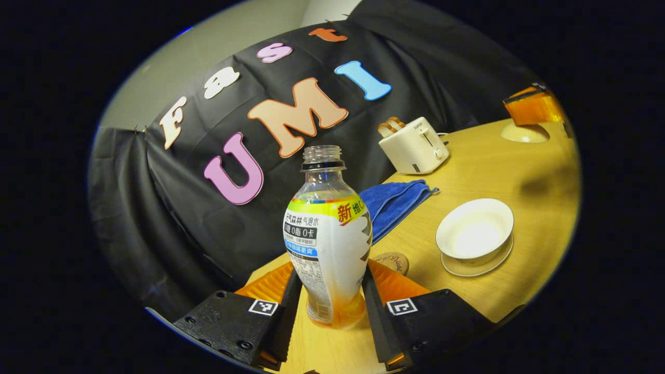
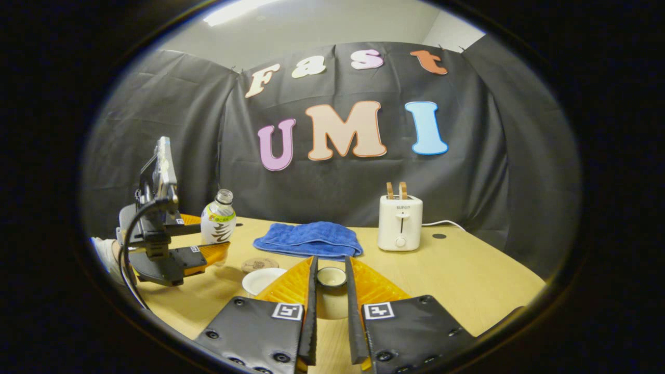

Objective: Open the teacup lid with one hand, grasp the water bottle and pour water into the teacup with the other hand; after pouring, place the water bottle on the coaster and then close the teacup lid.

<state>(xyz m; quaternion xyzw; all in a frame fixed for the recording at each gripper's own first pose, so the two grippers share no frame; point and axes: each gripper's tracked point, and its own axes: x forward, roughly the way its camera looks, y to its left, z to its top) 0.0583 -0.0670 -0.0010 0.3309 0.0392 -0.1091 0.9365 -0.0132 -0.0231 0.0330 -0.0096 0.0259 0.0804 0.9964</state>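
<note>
An uncapped water bottle point(image 1: 328, 244) with a white and yellow label stands upright between the fingers of my left gripper point(image 1: 331, 271), which is shut on its lower body. Right behind it lies a round cork coaster point(image 1: 393, 262). To the right the white teacup point(image 1: 475, 231) sits open on its saucer. Far off, my right gripper point(image 1: 535, 106) holds the lid point(image 1: 524, 133) above the table. In the right gripper view, my right gripper point(image 2: 330, 259) is shut on the cream lid point(image 2: 331, 291). The teacup point(image 2: 261, 280), coaster point(image 2: 258, 265), bottle point(image 2: 218, 221) and left gripper point(image 2: 210, 240) are at the left.
A folded blue cloth point(image 2: 309, 238) lies at the back of the wooden table point(image 2: 457, 275). A white toaster point(image 2: 399, 223) with toast in its slots stands to its right, its cord running along the wall. A sleeve point(image 2: 106, 254) shows behind the left gripper.
</note>
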